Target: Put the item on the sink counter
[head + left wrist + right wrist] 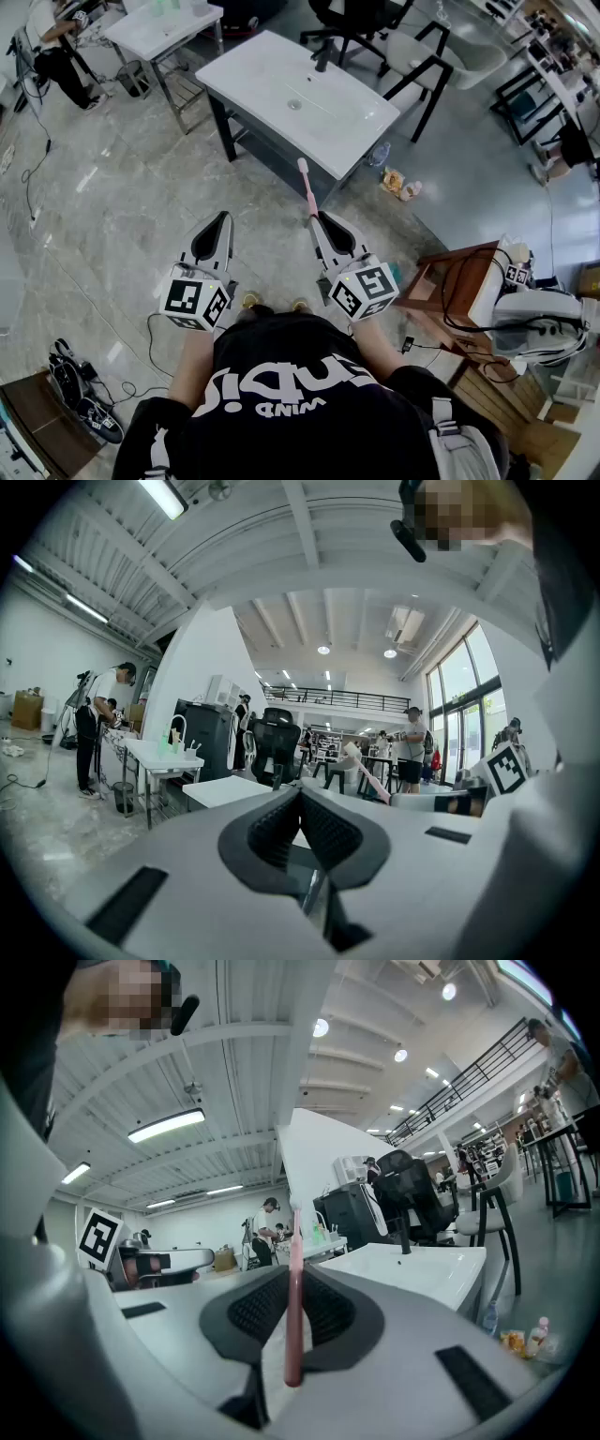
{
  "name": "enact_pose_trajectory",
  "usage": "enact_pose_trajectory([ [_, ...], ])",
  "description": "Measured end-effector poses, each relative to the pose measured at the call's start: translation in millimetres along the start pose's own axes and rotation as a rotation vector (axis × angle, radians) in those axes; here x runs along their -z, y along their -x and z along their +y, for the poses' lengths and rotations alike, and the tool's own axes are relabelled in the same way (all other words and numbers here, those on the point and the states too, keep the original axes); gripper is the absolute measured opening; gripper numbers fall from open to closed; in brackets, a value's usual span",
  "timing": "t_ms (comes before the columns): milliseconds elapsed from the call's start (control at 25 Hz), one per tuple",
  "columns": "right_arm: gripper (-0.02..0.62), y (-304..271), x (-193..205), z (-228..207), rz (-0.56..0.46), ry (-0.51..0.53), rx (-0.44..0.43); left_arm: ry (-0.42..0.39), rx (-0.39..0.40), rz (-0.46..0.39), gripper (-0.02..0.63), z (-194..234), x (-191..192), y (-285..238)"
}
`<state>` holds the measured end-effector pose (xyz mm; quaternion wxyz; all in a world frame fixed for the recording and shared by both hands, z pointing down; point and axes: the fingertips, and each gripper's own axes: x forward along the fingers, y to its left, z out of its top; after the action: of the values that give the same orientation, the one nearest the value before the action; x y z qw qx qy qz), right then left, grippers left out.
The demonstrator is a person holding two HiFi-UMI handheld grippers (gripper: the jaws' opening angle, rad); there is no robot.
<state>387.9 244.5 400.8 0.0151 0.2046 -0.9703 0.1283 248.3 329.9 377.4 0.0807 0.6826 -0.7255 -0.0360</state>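
Right gripper [317, 220]: jaws clamped on the handle of a pink toothbrush [307, 187], which projects forward past its tips, white sink counter [253, 80] lying ahead; left gripper [223, 218], alongside to its left: jaws together, nothing between them.

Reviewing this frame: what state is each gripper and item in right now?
left gripper: shut, empty.
right gripper: shut on the toothbrush.
toothbrush: held by its handle, head pointing forward.
sink counter: toothbrush not on it yet.
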Motion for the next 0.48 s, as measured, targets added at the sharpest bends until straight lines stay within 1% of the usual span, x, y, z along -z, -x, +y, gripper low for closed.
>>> enact_pose_trajectory([
  [360,0.060,-8.5,0.2,8.2,-0.002,0.004,-0.013,0.000,0.013,-0.005,0.020,6.1,-3.5,-3.1],
  [480,0.061,-11.0,-1.6,11.2,-0.016,-0.016,-0.023,0.000,0.021,-0.003,0.020,8.3,-3.9,-3.4],
])
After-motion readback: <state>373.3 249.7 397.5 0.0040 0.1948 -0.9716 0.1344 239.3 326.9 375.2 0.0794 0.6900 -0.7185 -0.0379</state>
